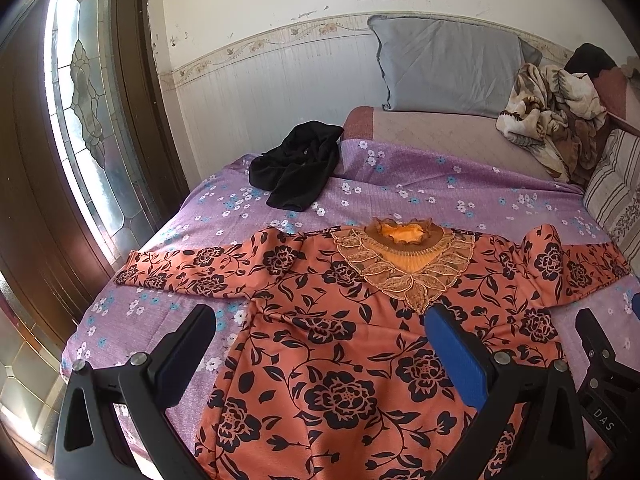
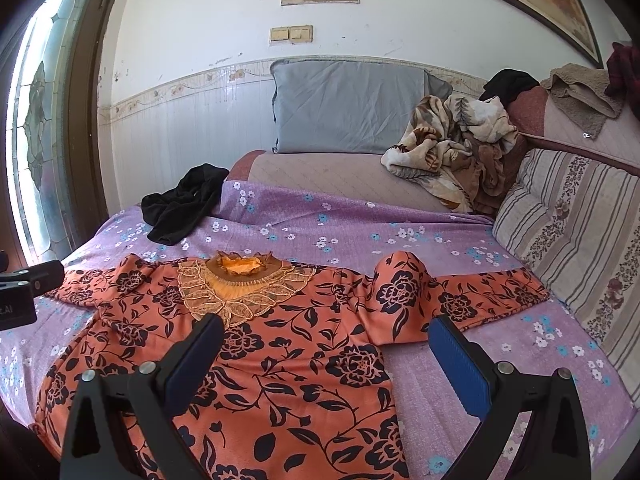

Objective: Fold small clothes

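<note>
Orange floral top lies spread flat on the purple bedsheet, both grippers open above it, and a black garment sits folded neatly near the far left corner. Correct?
Not quite: the black garment is crumpled in a heap, not folded, as the right wrist view shows. The orange floral top does lie spread on the purple bedsheet, with the left gripper and right gripper open above it.

Our left gripper (image 1: pixel 320 330) and right gripper (image 2: pixel 326 336) share black angular frames, silver round screws, blue ribbed finger pads, with white "DAS" lettering at four o'clock.

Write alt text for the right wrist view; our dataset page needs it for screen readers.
An orange floral top lies spread flat on a purple bedsheet, the open right gripper above it. Beyond lie a black garment, grey pillow and crumpled blanket.
</note>
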Demonstrator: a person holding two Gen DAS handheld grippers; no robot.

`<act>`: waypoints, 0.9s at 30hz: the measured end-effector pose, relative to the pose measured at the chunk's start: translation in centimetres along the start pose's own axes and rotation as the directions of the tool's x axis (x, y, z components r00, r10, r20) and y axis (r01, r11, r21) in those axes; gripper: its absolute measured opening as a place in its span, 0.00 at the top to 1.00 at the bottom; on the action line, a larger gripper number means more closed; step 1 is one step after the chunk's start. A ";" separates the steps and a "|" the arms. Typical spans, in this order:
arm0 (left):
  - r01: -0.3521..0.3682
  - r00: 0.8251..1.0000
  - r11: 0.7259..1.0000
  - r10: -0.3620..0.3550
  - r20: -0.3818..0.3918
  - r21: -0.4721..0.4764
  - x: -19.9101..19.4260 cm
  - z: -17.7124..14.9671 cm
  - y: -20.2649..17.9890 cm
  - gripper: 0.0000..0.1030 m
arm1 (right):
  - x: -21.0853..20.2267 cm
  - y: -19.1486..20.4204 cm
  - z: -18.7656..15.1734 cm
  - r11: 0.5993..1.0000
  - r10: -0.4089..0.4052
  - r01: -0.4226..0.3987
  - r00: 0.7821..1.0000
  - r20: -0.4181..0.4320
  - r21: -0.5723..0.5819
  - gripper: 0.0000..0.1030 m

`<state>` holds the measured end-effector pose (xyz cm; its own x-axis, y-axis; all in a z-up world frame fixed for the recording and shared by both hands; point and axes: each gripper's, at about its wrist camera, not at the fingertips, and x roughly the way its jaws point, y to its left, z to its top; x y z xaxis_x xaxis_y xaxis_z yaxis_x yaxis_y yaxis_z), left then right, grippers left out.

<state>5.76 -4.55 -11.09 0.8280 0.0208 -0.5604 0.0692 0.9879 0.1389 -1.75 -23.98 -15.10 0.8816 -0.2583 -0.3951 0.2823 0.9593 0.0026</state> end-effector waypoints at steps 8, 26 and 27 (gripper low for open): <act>0.004 1.000 1.000 -0.004 -0.014 -0.002 1.1 -0.2 -0.2 0.00 | 0.5 0.2 0.0 0.999 0.018 -0.018 1.000 0.009 0.039 0.00; 0.060 0.911 0.997 -0.039 -0.410 0.038 19.2 -4.1 -2.8 0.00 | 12.7 -12.2 0.9 0.901 0.089 0.015 0.971 -0.221 0.433 0.00; 0.066 0.885 0.998 -0.048 -0.464 0.023 20.5 -4.7 -2.8 0.00 | 14.2 -14.6 0.6 0.856 0.132 0.005 0.964 -0.228 0.516 0.00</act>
<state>19.91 -6.21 -26.75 0.4709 0.0422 -0.8812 0.1365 0.9833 0.1200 6.89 -41.74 -20.18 0.8012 -0.0960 -0.5906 0.4412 0.7617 0.4746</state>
